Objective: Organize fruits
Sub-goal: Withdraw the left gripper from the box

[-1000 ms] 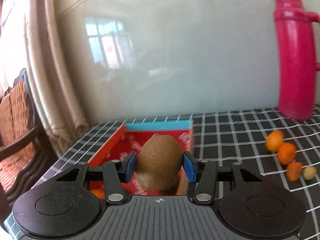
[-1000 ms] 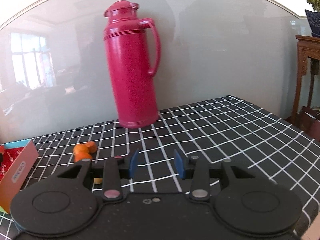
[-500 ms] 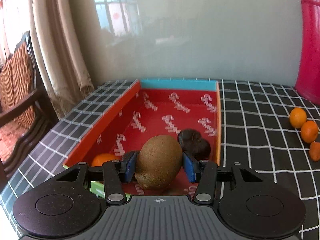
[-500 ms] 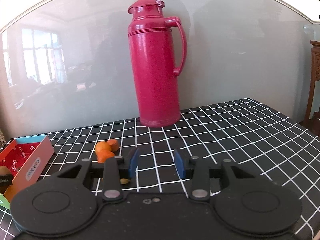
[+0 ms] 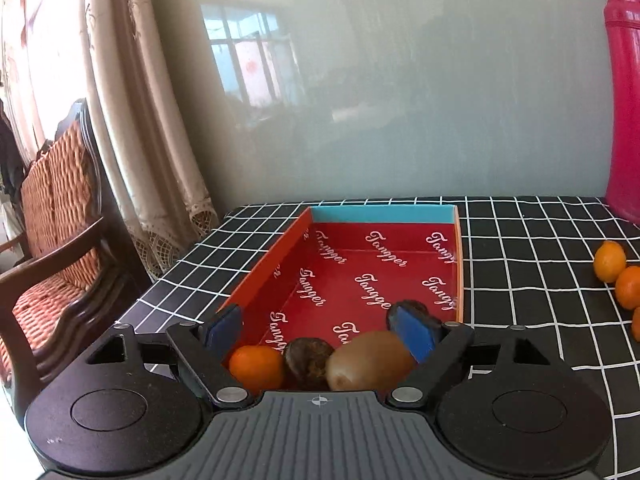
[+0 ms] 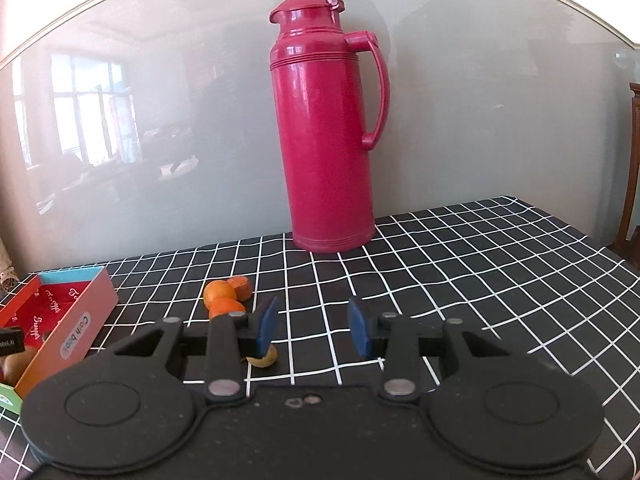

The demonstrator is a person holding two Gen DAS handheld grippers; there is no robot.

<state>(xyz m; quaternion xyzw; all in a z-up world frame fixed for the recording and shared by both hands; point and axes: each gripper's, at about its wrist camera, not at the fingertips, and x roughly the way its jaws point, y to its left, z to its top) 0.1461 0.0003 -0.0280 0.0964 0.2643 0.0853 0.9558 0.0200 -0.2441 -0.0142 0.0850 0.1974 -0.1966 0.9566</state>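
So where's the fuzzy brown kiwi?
In the left wrist view, the kiwi lies in the red box at its near end, beside a dark fruit and an orange.

This is a home living room. A cushioned wooden chair (image 5: 48,232) and lace-edged curtain (image 5: 160,140) stand left. A pink thermos (image 6: 328,136) sits on the checked worktop (image 6: 480,264).

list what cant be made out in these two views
- Left wrist view: the near end of the red box and the undersides of the kiwi, the orange and the dark fruit are hidden by the left gripper body.
- Left wrist view: the pink thermos and the lowest loose orange are cut by the right edge.
- Right wrist view: a small yellowish fruit is partly behind the right gripper.
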